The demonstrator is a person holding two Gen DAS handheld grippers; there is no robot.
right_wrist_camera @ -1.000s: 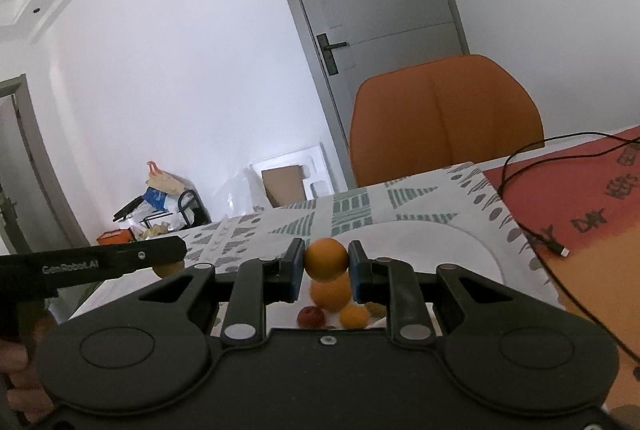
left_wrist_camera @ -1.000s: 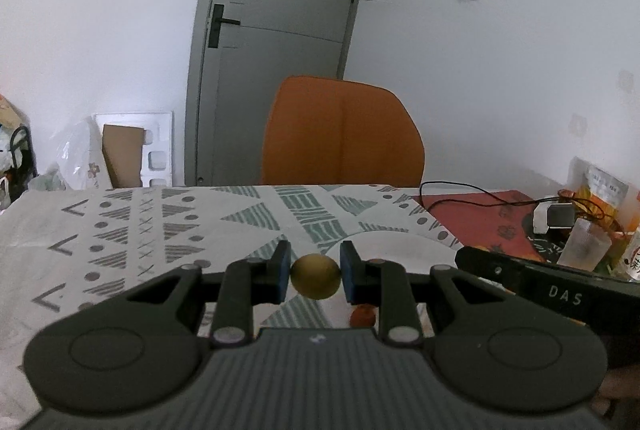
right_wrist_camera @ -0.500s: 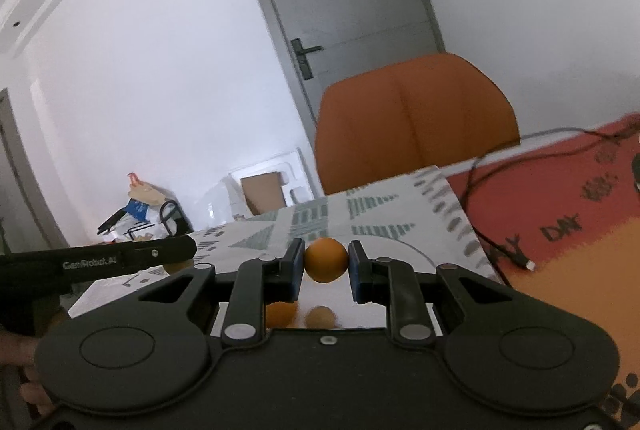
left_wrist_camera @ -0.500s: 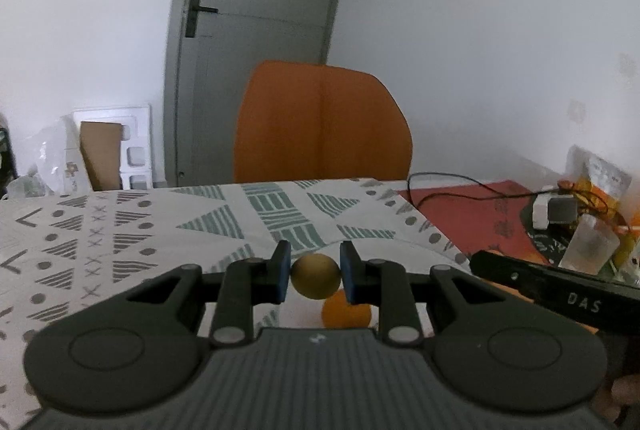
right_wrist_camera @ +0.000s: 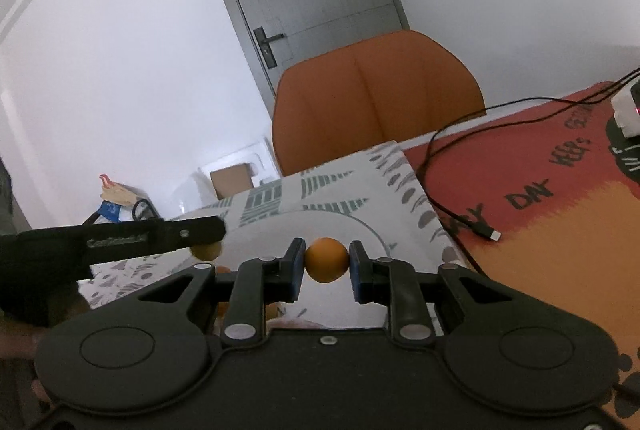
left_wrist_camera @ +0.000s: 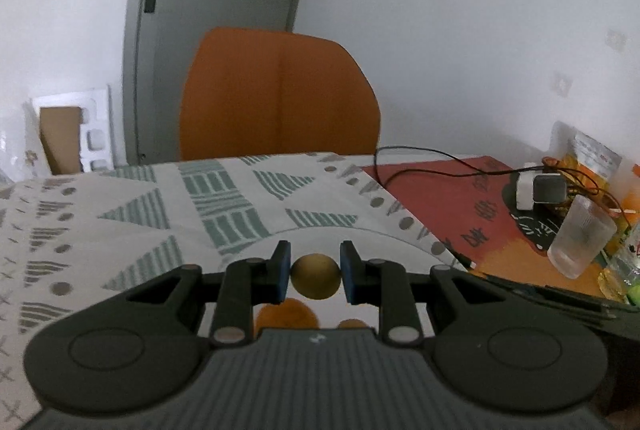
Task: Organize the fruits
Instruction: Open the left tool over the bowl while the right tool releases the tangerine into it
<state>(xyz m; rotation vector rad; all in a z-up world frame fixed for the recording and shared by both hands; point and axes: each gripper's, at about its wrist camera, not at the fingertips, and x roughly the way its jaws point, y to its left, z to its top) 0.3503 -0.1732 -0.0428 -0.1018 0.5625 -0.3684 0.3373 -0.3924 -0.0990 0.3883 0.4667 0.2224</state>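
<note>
Gripping a firm, light yellow-brown fruit (left_wrist_camera: 315,281) across its middle, my left tongs (left_wrist_camera: 315,277) hover over the white plate (left_wrist_camera: 384,236) near the bench's right edge; my right tongs (right_wrist_camera: 326,266) have just been opening, freeing a smooth orange fruit (right_wrist_camera: 327,259).

Both wrist cameras look forward and slightly down from just behind their fingers, close over the white plate (left_wrist_camera: 404,244), sharing the orange chair (right_wrist_camera: 376,94) and grey door (left_wrist_camera: 224,2).
</note>
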